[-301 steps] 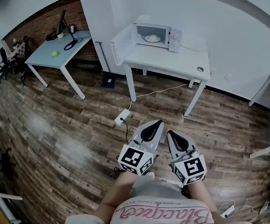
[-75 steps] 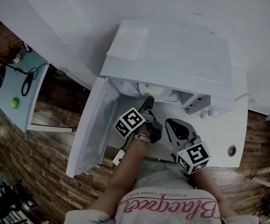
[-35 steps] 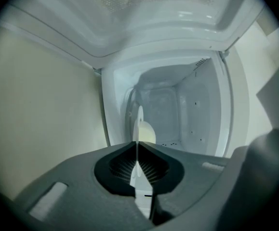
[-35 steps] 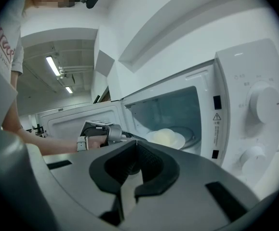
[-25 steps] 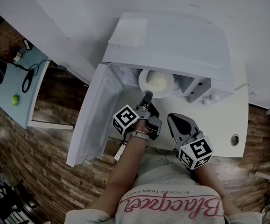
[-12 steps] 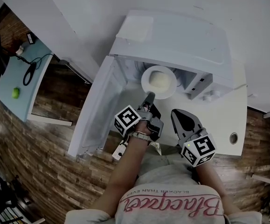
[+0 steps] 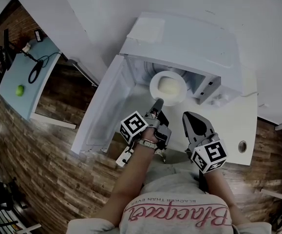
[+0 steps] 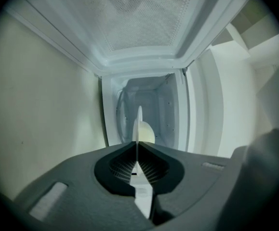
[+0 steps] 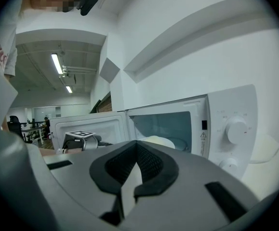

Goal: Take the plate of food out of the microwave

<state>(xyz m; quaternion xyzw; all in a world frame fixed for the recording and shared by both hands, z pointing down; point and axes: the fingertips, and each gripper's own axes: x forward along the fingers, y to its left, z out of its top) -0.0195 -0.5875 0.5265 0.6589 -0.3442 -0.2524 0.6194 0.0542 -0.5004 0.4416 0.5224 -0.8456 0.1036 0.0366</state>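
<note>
- On the white table (image 7: 238, 126) stands one microwave (image 7: 189, 43), its one door (image 7: 106, 106) swung wide to the left.
- One plate (image 7: 154, 92) sits in the microwave's mouth, carrying one pale mound of food (image 7: 168, 86).
- Two grippers show, one in each of the person's hands.
- The left gripper (image 7: 156, 104) has its jaws clamped on the plate's near rim. In the left gripper view the plate runs edge-on between them, with the food on one side.
- The right gripper (image 7: 192, 118) hovers just right of the left one, in front of the control panel. Its jaws are pressed together with nothing between them.
- Two knobs (image 7: 218, 99) sit on the panel to the right of the plate.
- The open door flanks the left gripper on one side and the panel flanks the plate on the other.
- Far left, one blue table (image 7: 19, 67) bears one green ball (image 7: 19, 89) and a dark cable (image 7: 35, 72).
- Three seconds ago only a sliver of the plate showed under the microwave's top; now nearly its whole round shows.
</note>
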